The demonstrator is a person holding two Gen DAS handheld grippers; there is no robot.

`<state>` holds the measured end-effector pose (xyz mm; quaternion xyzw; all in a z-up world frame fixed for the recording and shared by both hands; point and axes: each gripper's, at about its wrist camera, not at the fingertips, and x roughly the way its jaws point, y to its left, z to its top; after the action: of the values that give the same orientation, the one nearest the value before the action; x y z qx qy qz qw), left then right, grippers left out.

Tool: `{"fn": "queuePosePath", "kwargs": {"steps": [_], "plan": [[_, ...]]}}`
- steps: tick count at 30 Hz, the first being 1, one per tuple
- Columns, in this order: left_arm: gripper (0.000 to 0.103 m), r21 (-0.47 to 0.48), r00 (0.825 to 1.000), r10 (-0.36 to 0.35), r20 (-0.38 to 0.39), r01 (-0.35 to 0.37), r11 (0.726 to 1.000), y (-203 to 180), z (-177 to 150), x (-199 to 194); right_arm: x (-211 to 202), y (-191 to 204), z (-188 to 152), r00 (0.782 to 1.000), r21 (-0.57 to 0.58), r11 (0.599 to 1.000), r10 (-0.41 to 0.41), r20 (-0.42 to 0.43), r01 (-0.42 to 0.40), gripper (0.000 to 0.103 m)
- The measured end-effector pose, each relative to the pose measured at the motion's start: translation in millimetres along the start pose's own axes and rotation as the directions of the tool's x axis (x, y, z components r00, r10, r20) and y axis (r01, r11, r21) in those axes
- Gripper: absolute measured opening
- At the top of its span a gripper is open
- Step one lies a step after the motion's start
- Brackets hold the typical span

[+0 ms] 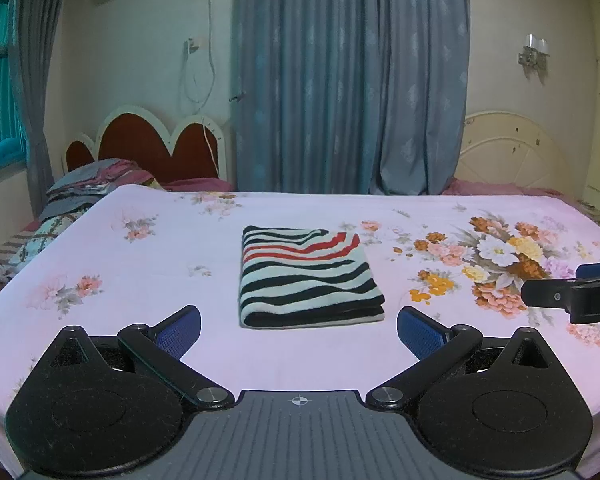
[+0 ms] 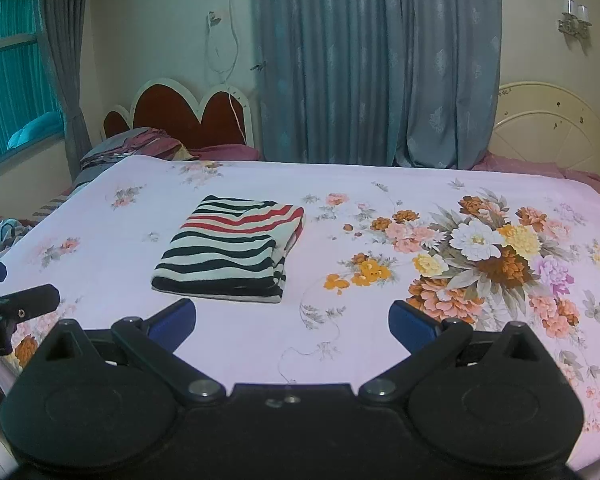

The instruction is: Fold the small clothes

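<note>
Lying folded: striped garment (image 1: 310,276), unlabelled.

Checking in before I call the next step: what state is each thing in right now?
striped garment: folded into a flat rectangle, lying on the sheet, not held
left gripper: open, empty, short of the garment
right gripper: open, empty, short of the garment
floral bedsheet: spread smooth
blue curtain: drawn shut

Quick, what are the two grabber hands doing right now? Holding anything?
Left gripper: open, holding nothing, apart from the folded striped garment.
Right gripper: open, holding nothing, over the flowered sheet.
</note>
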<state>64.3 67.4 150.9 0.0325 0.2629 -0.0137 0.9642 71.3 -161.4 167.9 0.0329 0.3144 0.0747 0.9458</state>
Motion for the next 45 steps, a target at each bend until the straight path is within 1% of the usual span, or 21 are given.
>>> {"fn": "queuePosePath", "kwargs": {"steps": [5, 25, 45], "plan": [[0.103, 0.007, 1.000, 0.000, 0.001, 0.000, 1.000, -1.9, 0.7, 0.4, -1.2, -1.3, 1.0, 1.000, -0.004, 1.000, -0.003, 0.011, 0.003, 0.102], [0.103, 0.010, 1.000, -0.003, 0.004, 0.003, 1.000, -0.2, 0.7, 2.1, -1.1, -5.6, 2.9, 1.000, 0.003, 1.000, -0.003, 0.010, 0.003, 0.102], [0.103, 0.010, 1.000, -0.001, 0.009, 0.001, 1.000, 4.9, 0.3, 8.1, 2.0, 10.1, 3.8, 1.000, 0.004, 1.000, 0.000, 0.010, 0.000, 0.102]]}}
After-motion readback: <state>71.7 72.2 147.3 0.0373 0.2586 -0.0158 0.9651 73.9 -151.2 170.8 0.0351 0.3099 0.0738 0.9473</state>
